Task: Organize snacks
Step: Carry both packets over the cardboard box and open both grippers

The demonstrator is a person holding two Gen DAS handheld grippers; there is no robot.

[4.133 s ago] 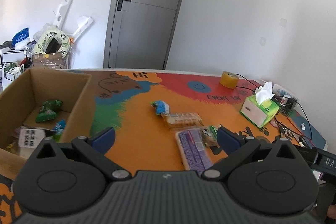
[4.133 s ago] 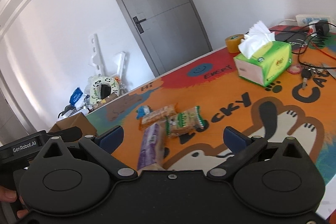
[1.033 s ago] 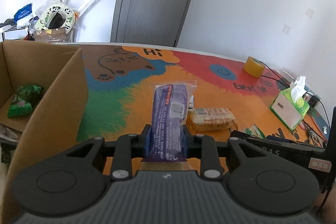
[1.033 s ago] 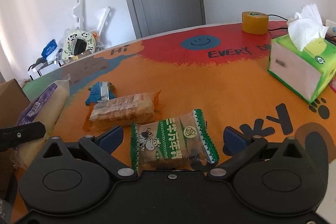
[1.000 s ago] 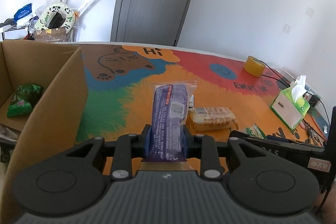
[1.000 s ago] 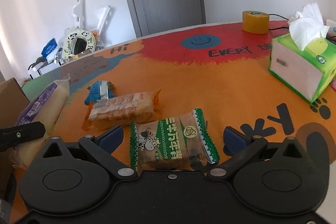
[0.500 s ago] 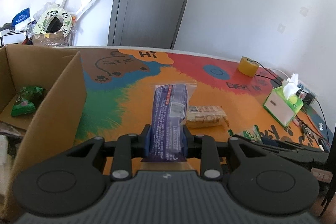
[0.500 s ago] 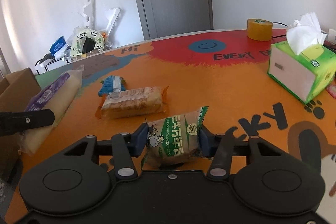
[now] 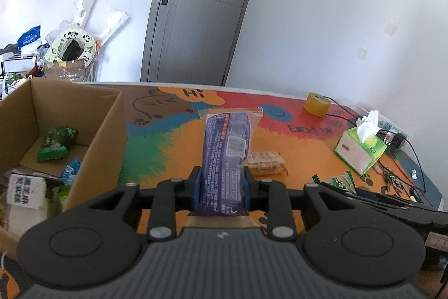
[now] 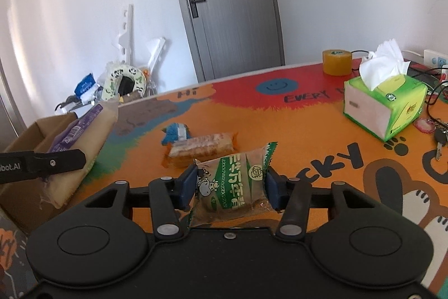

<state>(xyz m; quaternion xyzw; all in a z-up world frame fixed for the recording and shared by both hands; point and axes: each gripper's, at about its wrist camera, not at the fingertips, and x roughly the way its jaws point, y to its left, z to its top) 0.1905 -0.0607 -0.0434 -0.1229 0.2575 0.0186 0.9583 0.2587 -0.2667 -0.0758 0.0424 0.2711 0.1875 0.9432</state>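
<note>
A grey door [image 9: 196, 10] stands shut in sunlit white walls [image 9: 322, 27].

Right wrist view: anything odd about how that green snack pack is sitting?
The green snack pack is pinched in the right gripper, tilted and crumpled, its lower end hanging below the jaws. Nothing looks spilled or torn.

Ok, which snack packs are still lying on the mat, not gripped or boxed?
Two: the clear-wrapped tan biscuit bar and the small blue packet just behind it. The purple and green-white packs are clamped in grippers.
</note>
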